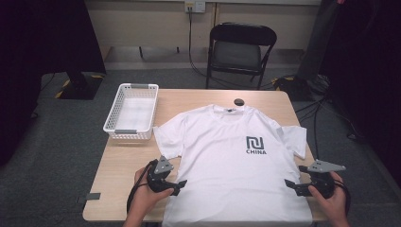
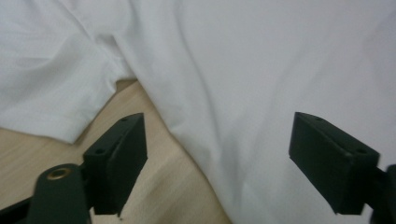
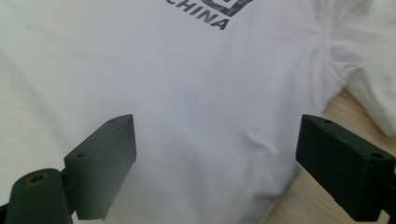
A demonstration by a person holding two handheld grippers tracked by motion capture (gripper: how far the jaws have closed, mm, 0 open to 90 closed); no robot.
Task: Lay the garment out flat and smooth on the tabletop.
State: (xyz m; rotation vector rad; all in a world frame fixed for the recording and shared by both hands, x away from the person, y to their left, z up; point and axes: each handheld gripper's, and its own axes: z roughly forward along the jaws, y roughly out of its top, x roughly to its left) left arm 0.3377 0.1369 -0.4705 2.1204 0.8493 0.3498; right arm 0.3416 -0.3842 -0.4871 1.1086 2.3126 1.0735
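Both grippers, left (image 1: 180, 184) and right (image 1: 289, 185), gape empty over white tee (image 1: 231, 161) on wood table (image 1: 120, 165); basket (image 1: 132, 111) just left, chair (image 1: 239, 52) behind.

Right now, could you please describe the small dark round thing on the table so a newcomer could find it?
Start at the wooden table and the white T-shirt spread on it. Just beyond the shirt's collar, near the far edge, lies a small black disc, the one dark item on bare wood.
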